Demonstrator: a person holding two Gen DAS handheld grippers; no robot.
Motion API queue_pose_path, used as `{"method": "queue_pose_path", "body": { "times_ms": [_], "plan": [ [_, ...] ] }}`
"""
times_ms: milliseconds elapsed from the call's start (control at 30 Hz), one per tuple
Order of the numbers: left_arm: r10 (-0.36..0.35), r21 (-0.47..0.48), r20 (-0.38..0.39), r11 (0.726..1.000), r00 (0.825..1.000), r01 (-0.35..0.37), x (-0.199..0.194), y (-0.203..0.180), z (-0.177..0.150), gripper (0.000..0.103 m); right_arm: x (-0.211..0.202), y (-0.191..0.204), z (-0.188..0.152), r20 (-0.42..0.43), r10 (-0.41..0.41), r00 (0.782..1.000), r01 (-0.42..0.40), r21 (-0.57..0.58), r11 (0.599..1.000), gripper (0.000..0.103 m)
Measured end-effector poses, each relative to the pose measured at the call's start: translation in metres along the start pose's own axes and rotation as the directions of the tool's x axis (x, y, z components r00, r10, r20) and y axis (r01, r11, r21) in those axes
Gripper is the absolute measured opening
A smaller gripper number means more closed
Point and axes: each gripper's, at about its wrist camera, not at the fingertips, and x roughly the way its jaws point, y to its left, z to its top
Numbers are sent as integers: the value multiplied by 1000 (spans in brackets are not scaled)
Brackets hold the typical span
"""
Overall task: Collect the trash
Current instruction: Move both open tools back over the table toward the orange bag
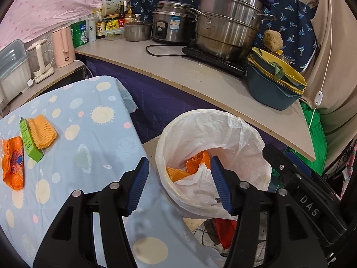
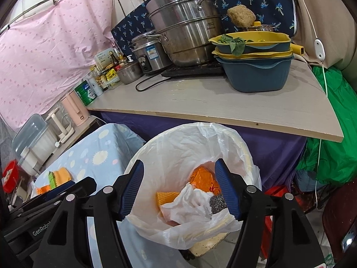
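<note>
A trash bin lined with a white bag (image 1: 223,129) (image 2: 178,143) stands on the floor beside the table. Inside lie an orange wrapper (image 2: 204,177), a yellow foam net (image 2: 167,197), white crumpled tissue (image 2: 189,203) and a grey scrubber (image 2: 217,203). On the blue dotted tablecloth (image 1: 89,134) lie an orange wrapper (image 1: 12,163), a green carton (image 1: 30,139) and a yellow foam net (image 1: 42,131). My left gripper (image 1: 178,176) is open and empty, over the table edge and bin. My right gripper (image 2: 178,178) is open and empty, above the bin.
A grey counter (image 1: 178,71) behind the bin carries steel pots (image 1: 227,26), a rice cooker (image 1: 171,24), stacked blue and yellow basins (image 1: 274,82), bottles and a pink kettle (image 1: 63,45). A green bag (image 2: 334,145) sits at the right.
</note>
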Motion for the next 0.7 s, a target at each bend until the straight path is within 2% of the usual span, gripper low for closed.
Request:
{"method": "queue_pose_path", "body": {
  "times_ms": [300, 433, 700],
  "plan": [
    [17, -42, 16, 999, 1000, -16, -15, 27, -2, 55, -7, 23, -1, 5, 18, 1000, -18, -29, 999, 64],
    [37, -67, 36, 997, 999, -35, -26, 44, -4, 65, -9, 39, -3, 6, 33, 999, -33, -51, 998, 65],
    [83, -148, 57, 986, 995, -74, -45, 90, -5, 66, -6, 80, -11, -13, 65, 998, -66, -101, 993, 65]
  ]
}}
